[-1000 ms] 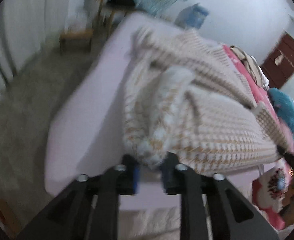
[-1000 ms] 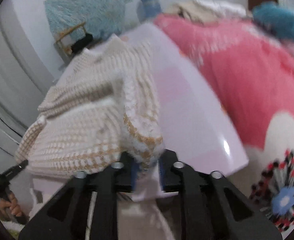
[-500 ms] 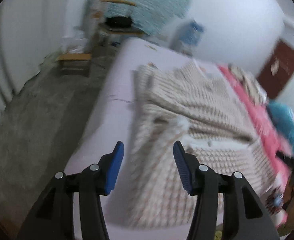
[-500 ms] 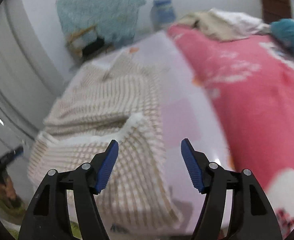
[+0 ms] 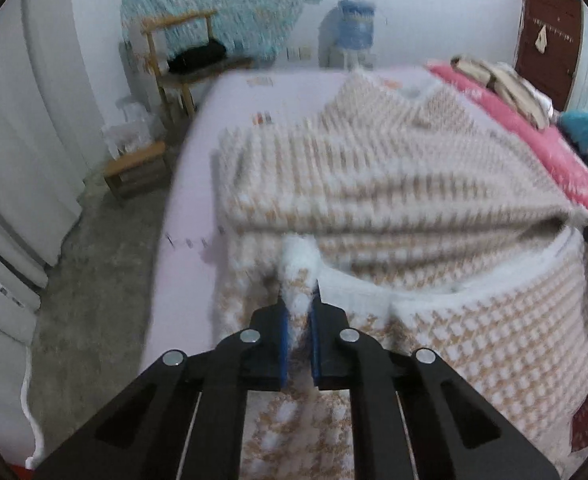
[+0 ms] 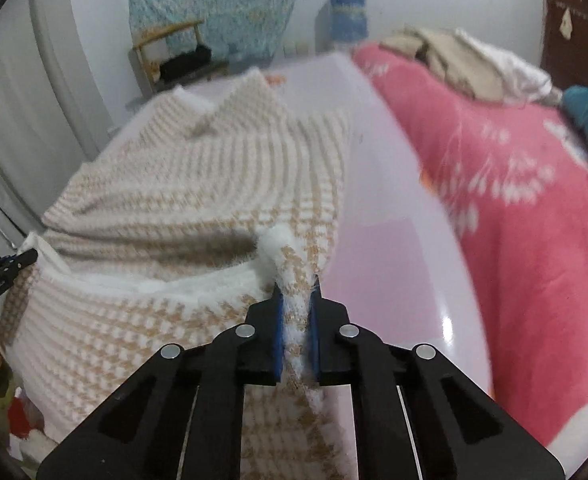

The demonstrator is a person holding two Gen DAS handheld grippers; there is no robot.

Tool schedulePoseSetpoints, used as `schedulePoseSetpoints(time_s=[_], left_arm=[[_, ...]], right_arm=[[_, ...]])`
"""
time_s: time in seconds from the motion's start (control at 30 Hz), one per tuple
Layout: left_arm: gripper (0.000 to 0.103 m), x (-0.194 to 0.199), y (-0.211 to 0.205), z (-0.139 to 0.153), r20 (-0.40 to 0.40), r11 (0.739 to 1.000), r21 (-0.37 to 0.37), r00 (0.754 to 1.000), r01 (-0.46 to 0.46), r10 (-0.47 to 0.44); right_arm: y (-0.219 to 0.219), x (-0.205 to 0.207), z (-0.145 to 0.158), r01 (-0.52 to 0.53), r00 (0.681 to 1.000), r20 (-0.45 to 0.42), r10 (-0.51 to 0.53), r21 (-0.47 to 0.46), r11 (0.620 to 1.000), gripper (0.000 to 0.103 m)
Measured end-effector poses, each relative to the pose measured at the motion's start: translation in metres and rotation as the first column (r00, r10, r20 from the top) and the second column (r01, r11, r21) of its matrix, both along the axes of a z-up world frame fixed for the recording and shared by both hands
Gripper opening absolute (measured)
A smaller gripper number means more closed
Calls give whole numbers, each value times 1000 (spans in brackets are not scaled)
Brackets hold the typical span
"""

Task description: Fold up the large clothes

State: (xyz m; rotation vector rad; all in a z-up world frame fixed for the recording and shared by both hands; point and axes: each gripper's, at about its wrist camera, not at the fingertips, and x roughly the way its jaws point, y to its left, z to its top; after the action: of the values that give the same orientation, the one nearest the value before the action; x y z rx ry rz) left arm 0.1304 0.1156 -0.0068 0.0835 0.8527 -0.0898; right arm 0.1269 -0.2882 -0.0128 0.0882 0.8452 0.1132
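We look down on a bed (image 5: pixel 189 184) covered by a pale lilac sheet, stretching away ahead of both pairs of jaws. To the right of our right jaws lies a pink blanket (image 6: pixel 526 208). Spread across the sheet just beyond the jaws is the sweater (image 5: pixel 374 184), a large fluffy knit in a beige and white check, its near edge lifted off the bed. Our left gripper (image 5: pixel 297 312) is clenched on a white-trimmed fold of that edge, the fabric pinched between its blue pads. Our right gripper (image 6: pixel 296 308) is clamped on another fold of the same edge, cloth bunched between its pads.
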Motion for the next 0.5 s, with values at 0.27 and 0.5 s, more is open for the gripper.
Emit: schedulePoseSetpoints(time_s=[0.27,0.5], left_arm=[[8,22,4,-2,57,999,-36,998,-40,42],[12,28,1,-35,59,999,-9,997,-44,44]], right_arm=[[8,20,8,28,996,83,-25,-31,999,7],[2,38,-38,40,999,30,-40,9,999,9]])
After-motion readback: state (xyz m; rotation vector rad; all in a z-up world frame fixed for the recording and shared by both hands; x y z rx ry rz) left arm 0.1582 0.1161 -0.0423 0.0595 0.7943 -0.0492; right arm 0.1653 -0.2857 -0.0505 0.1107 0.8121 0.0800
